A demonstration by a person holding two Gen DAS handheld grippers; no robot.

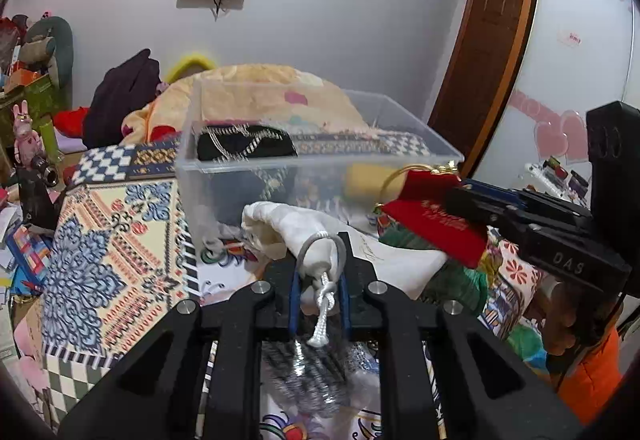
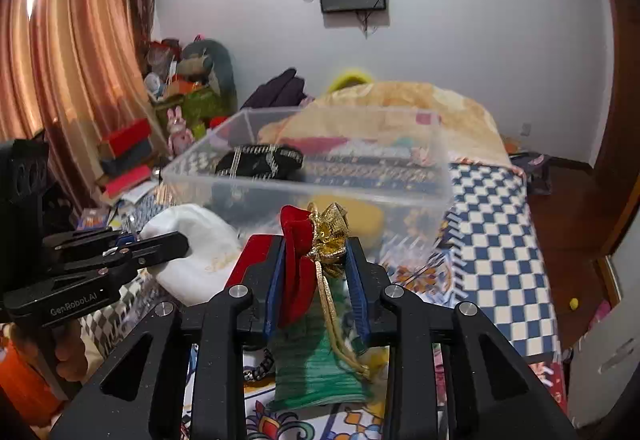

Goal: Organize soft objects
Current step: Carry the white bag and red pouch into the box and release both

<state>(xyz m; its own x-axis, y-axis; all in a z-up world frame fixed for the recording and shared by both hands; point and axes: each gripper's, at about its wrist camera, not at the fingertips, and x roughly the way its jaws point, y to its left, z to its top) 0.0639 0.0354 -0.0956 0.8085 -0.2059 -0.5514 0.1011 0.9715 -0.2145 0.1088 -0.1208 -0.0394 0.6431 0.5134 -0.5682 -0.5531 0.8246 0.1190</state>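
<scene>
the left hand-held gripper (image 1: pixel 320 276) pinches a white pouch (image 1: pixel 292 228) just before the clear bin (image 1: pixel 280 167); the right hand-held gripper (image 2: pixel 316 272) clamps a red pouch (image 2: pixel 298 252). one black bag (image 1: pixel 246 145) sits inside; both pouches remain.

Ahead of the tongs stands one clear box (image 2: pixel 304 179) holding one black pouch (image 2: pixel 260 161), with one white pouch (image 1: pixel 304 228), one red pouch (image 2: pixel 298 260) and one green pouch (image 2: pixel 320 368) nearer them.
</scene>
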